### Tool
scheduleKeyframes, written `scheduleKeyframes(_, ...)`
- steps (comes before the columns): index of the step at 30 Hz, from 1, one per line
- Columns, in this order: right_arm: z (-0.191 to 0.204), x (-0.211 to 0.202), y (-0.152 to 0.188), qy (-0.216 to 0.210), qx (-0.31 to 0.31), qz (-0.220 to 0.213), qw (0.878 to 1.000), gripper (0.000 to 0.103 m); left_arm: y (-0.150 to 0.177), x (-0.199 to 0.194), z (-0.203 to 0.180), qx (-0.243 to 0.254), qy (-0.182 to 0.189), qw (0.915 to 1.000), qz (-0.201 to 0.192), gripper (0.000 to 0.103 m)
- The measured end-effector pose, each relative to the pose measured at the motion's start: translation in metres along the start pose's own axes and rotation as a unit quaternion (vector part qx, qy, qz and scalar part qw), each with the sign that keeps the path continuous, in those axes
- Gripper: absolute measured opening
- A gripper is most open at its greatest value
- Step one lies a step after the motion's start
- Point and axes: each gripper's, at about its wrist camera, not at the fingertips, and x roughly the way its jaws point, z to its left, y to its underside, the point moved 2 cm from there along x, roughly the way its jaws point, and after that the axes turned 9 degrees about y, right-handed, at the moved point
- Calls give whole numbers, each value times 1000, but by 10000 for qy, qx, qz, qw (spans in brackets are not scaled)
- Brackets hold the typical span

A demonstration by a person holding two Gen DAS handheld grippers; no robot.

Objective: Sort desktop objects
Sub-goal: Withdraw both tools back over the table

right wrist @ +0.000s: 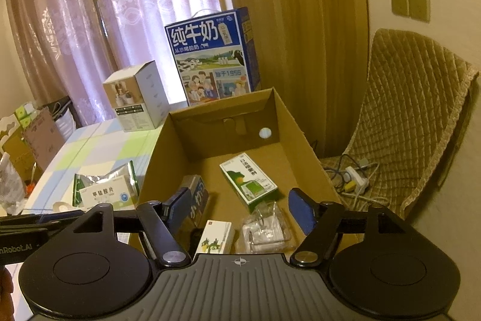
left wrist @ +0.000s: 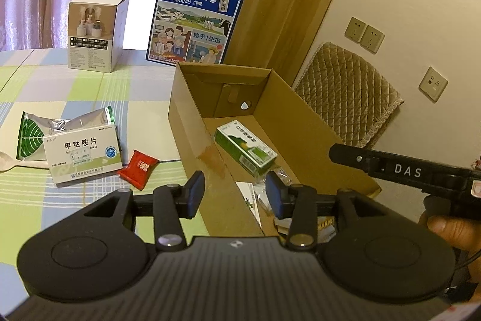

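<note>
Inside the cardboard box (right wrist: 300,140), a green carton (right wrist: 248,182), a small white box (right wrist: 215,236) and a clear packet (right wrist: 264,227) already lie sorted. Both the left hand-held gripper (left wrist: 236,194) and right hand-held gripper (right wrist: 240,209) gape wide, empty. At ten o'clock on the desk (left wrist: 75,86), the pill box (left wrist: 82,155), foil pouch (left wrist: 60,125) and red sachet (left wrist: 137,169) still wait.

A lived-in home room: sheer pink curtains (right wrist: 99,20) hang at ten o'clock, a checked cloth covers the worktop (left wrist: 90,86), a quilted chair (right wrist: 415,116) sits at three o'clock under wall sockets (right wrist: 410,3).
</note>
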Motion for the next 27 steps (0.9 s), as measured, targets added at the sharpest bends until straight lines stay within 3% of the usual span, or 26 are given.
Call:
scheduleKeyframes(9,-4,-23,13,-10,263,30,9996,79,9,-19,10,-88,-155,9998,-49,53)
scheduleKeyframes(16,14,-47,28,-181,249,61,9995,91,16,-44,19,-167,-258,9994,-163,79)
scheduleKeyframes(20,31,-61,35,-353,236,55,9991,95,22,-62,27,-201,-360,9989,-216,84)
scheduleKeyframes(27,65,-80,43,-632,43,50,9980,101,37,-99,48,-304,-695,9966,-327,101)
